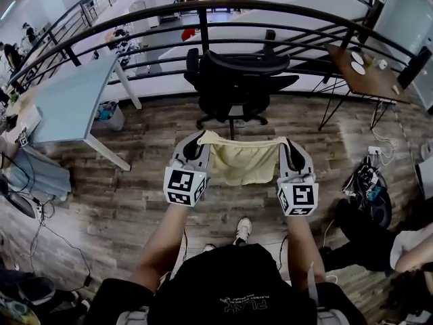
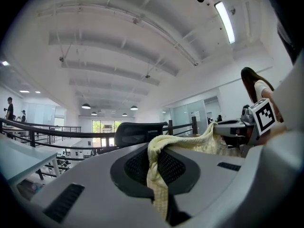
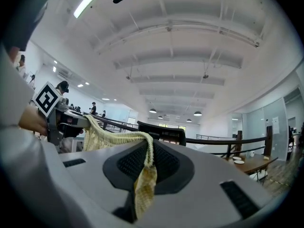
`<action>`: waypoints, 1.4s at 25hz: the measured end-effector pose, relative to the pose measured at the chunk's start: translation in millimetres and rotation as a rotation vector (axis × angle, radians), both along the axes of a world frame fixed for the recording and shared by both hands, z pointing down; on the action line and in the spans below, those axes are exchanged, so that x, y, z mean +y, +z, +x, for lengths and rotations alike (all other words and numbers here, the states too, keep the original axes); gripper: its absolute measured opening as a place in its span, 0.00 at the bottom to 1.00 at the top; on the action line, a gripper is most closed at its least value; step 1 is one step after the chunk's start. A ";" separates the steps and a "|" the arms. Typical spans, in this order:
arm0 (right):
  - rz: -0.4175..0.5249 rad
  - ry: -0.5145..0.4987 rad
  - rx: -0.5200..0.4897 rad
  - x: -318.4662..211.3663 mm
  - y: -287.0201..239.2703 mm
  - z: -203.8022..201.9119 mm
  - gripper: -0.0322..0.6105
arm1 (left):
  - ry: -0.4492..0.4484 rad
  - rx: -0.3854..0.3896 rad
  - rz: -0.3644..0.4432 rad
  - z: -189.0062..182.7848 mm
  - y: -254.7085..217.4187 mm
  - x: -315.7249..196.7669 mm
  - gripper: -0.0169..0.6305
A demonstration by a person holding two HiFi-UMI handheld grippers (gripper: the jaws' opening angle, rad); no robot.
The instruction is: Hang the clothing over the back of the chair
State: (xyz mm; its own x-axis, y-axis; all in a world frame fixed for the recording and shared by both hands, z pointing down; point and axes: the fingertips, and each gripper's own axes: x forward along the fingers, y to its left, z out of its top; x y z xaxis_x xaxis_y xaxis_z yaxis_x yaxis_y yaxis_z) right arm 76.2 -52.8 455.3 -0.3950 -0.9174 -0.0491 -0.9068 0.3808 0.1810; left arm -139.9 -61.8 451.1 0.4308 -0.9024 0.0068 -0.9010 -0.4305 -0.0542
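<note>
Left gripper [image 1: 199,141]: held out level at the person's left. The jaws are pressed together on the left top corner of the garment, and a pinch of cloth trails down between the pads.

Clothing: a pale yellow garment [image 1: 243,161] of ribbed knit is stretched in the air between the two grippers. Its top edge is fairly taut and the body sags below, above the wooden floor [image 1: 135,202] and near the person.

Right gripper [image 1: 287,144]: held level at the right, with the jaws nipped on the opposite top corner and a tail of knit hanging from them.

Chair: a black office chair [image 1: 233,80] stands farther off, dead ahead and well apart from the cloth, in front of the dark railing [image 1: 203,9].

Handling: the garment looks light, soft and limp. It will likely drape and may slip off a smooth backrest unless it is laid evenly. The two top corners appear to be the right hold, as they keep the hem spread.

Hard to see: it is unclear whether this is a top or shorts. Its lower edge and far side are hidden, and each gripper view shows only a slice of the chair's backrest.
</note>
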 end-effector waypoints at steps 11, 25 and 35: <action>0.074 -0.080 0.035 -75.9 -30.0 14.5 0.12 | -0.068 -0.024 0.038 13.6 -28.7 -63.8 0.05; 0.111 -0.130 0.000 -140.4 -68.3 28.4 0.12 | -0.190 -0.002 0.058 27.9 -64.3 -114.5 0.05; 0.136 -0.149 -0.007 -185.1 -100.9 37.6 0.12 | -0.228 -0.037 0.077 36.1 -95.1 -152.4 0.06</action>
State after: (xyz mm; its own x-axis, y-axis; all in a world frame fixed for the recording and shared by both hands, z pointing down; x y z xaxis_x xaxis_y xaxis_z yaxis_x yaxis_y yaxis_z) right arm 113.8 -237.9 354.4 -0.5248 -0.8337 -0.1719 -0.8439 0.4830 0.2336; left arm -103.8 -214.3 356.0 0.2170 -0.9747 -0.0537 -0.9710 -0.2099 -0.1142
